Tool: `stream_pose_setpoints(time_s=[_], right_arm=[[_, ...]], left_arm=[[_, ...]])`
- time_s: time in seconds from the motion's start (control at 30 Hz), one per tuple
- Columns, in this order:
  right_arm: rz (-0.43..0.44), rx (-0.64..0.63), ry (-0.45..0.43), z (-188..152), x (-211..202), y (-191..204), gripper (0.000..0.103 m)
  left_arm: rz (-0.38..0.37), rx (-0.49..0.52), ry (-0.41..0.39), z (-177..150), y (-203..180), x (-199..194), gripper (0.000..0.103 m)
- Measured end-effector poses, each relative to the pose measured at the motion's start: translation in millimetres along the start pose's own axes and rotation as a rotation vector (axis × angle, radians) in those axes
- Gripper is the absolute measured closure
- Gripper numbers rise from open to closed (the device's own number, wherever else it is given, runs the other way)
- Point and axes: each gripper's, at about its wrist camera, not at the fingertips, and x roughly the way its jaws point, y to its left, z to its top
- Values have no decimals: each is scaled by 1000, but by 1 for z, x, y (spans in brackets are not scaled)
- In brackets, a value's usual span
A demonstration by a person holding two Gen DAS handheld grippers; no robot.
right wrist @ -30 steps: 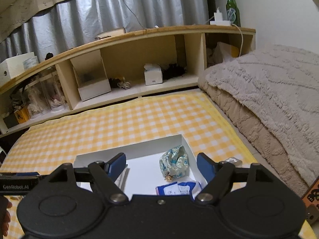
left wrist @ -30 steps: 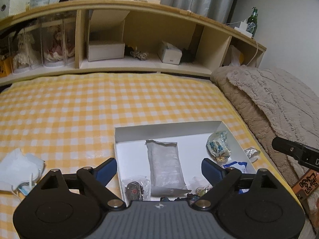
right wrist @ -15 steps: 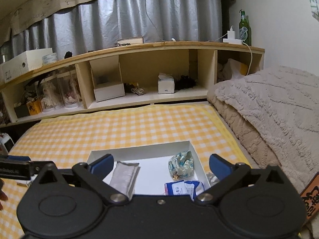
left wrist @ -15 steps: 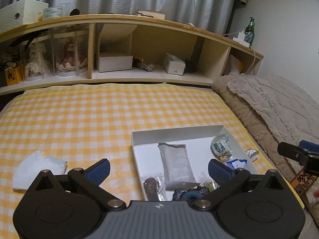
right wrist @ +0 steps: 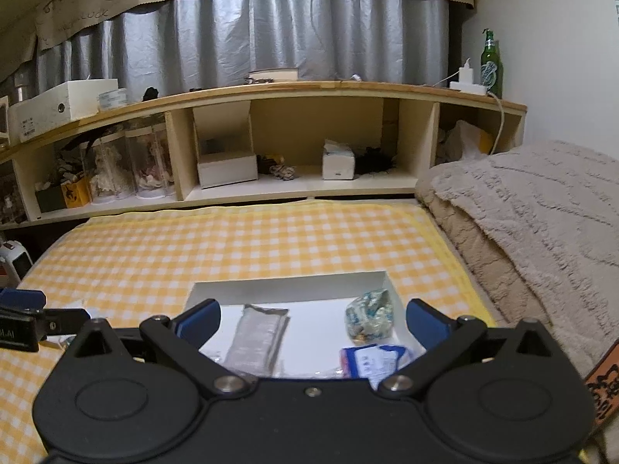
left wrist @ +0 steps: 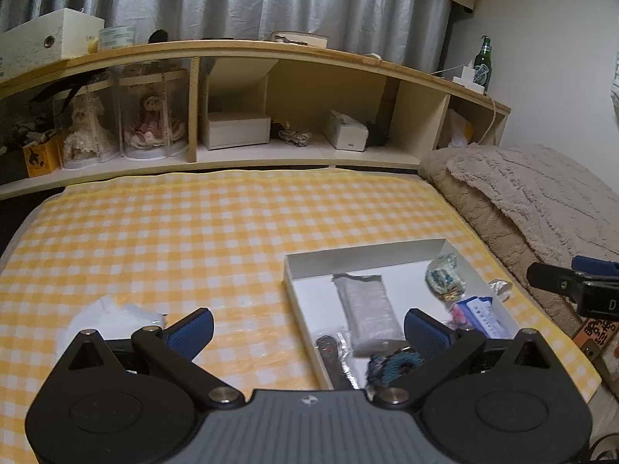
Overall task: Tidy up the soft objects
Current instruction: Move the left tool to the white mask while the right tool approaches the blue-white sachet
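White card forms the shallow box (left wrist: 390, 261) lying on the yellow checked bed cover (left wrist: 193, 232) in the left wrist view. Inside it lie a grey sealed pouch (left wrist: 365, 303), a crumpled patterned bag (left wrist: 445, 278) at the far right corner, a blue-and-white packet (left wrist: 479, 313), a dark teal scrunchie (left wrist: 392, 365) and a clear-wrapped dark item (left wrist: 330, 348) near the front edge. A white cloth mask (left wrist: 108, 315) lies on the cover well left of the box. The left hand-held gripper (left wrist: 307, 328) stands with its blue pads wide apart, empty, touching nothing. The other gripper's tip shows at the right edge.

In the right wrist view the same box (right wrist: 290, 286) holds the pouch (right wrist: 257, 338), the patterned bag (right wrist: 369, 315) and the blue-and-white packet (right wrist: 369, 359). The right hand-held gripper (right wrist: 311, 319) is also spread fully, with nothing between its pads, hovering over the box. A beige blanket (right wrist: 534, 224) lies to the right.
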Motion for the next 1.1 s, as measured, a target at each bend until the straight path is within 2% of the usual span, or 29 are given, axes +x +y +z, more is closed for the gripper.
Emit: stream_pose_setpoints(time_s=[0.3,0.4,0.63,0.77,0.87,0.93,1.03,1.1], right_arm=[[42,-49,41,-10,19,44,0],[42,-35,20,-12,23,57,0],[135,-60,0,-18,33,94,0],[198,-80,-24,-17,39,117,0],[248,-88,-40,-17,46,132,0],[295,-90,-40,-16,52,139,1],[338,-91,-18,-16,67,150,9],[365,-98,16,-18,81,157,21]], left_arm=[[35,-22,-6,-6,46,-10,0],[58,-23,-5,-8,64,-13,0],[90,-75,16,-16,114,-9,0],[123,-102,44,-17,144,8,0],[104,-160,80,-15,168,26,1],[116,-215,103,-14,184,39,3],[144,-245,96,-15,201,54,11],[165,-241,102,-16,210,65,12]])
